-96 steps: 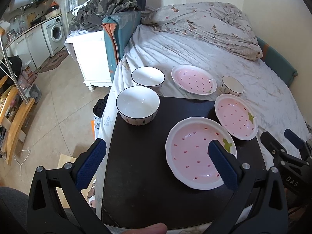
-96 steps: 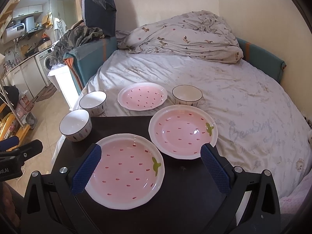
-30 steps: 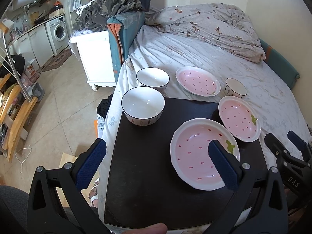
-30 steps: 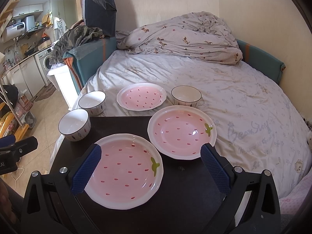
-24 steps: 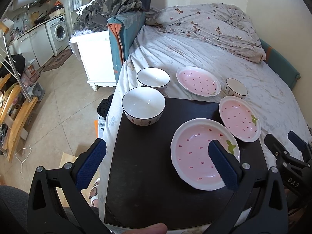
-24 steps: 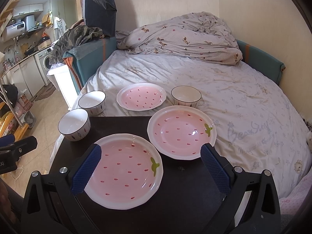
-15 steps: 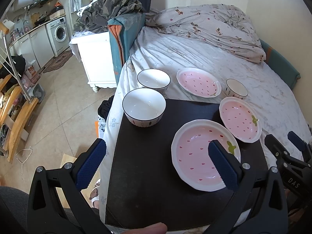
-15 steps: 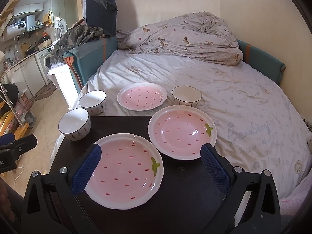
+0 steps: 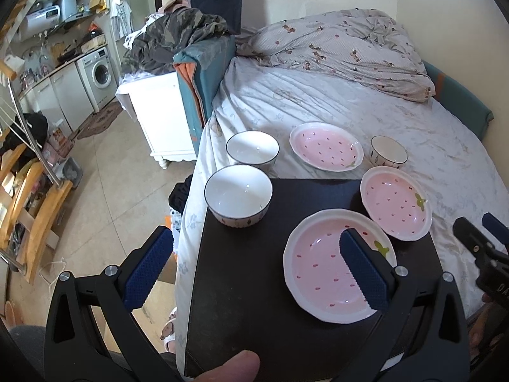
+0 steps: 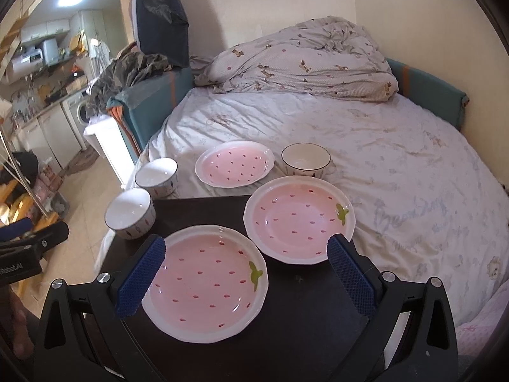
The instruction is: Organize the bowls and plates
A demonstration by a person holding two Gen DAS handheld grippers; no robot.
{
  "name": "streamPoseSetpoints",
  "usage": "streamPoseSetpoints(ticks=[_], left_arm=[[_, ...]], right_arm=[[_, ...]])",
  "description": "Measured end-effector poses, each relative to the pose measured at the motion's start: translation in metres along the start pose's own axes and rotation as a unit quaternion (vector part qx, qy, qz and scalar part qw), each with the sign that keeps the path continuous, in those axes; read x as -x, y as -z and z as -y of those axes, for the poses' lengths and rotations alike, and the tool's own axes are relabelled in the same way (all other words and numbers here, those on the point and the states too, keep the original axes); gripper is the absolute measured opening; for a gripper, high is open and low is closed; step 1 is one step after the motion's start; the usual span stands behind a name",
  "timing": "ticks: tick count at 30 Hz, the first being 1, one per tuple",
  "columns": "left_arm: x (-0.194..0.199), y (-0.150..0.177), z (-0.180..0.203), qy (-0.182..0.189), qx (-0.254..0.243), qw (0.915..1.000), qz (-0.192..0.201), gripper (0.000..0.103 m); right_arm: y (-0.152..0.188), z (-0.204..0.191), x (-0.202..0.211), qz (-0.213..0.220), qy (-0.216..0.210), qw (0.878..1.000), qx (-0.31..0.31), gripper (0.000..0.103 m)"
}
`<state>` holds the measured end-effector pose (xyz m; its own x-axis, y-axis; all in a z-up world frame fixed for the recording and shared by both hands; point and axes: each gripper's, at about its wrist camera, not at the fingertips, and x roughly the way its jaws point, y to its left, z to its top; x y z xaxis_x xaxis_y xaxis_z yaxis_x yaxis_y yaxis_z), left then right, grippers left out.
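Left gripper [image 9: 254,267]: jaws spread wide, holding nothing, raised over the near end of the black board [image 9: 254,293]; seen again at the left edge of the right wrist view [image 10: 35,238].
Right gripper [image 10: 246,273]: jaws spread wide, empty, raised over the board's near edge; its tip shows at the right edge of the left wrist view [image 9: 477,242].
Board: dark flat panel lying on the bed [image 10: 366,146], at the bed's near corner.
Near plate [image 10: 205,281]: pink with red flecks, on the board, near side.
Second plate [image 10: 299,224]: same pattern, on the board's far right corner, just beside the near plate; whether their rims touch cannot be told.
Third plate [image 10: 235,163]: off the board, on the sheet just past its far edge.
Bowl on board [image 9: 238,194]: white, upright, far left corner of the board.
Second bowl [image 9: 253,150]: white, on the sheet just beyond the board's far left corner.
Small bowl [image 10: 306,160]: on the sheet beyond the board's far right corner, beside the third plate.
Quilt [image 10: 302,60]: bunched at the far end of the bed, well apart from the board.
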<state>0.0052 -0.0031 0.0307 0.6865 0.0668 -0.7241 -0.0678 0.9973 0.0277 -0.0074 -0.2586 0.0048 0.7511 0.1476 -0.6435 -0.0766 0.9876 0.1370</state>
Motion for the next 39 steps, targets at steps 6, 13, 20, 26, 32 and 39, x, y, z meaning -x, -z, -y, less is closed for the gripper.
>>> streamPoseSetpoints(ticks=[6,13,20,26,32,39], left_arm=[[0.013,-0.030,0.014,-0.002,-0.014,0.9982,0.058,0.103],[-0.012,-0.059,0.027,0.039,0.034,0.9983,0.026,0.103],[-0.055,-0.073,0.047,0.024,0.061,0.9977,-0.018,0.103],[-0.078,-0.080,0.068,-0.013,0.048,0.9986,-0.020,0.103],[-0.108,-0.082,0.095,-0.007,0.012,0.9985,-0.053,0.103],[-0.149,-0.085,0.116,-0.019,-0.001,0.9940,-0.107,0.101]], right_arm=[[-0.019,0.020,0.010,0.014,-0.013,1.000,-0.025,0.103],[-0.052,0.049,0.004,0.024,-0.002,0.998,-0.053,0.103],[-0.075,0.080,-0.020,0.018,0.008,0.998,-0.066,0.103],[-0.080,0.113,-0.059,-0.027,0.002,0.995,-0.096,0.103],[-0.074,0.148,-0.098,-0.060,0.036,0.989,-0.129,0.103],[-0.071,0.177,-0.133,-0.102,0.037,0.982,-0.157,0.102]])
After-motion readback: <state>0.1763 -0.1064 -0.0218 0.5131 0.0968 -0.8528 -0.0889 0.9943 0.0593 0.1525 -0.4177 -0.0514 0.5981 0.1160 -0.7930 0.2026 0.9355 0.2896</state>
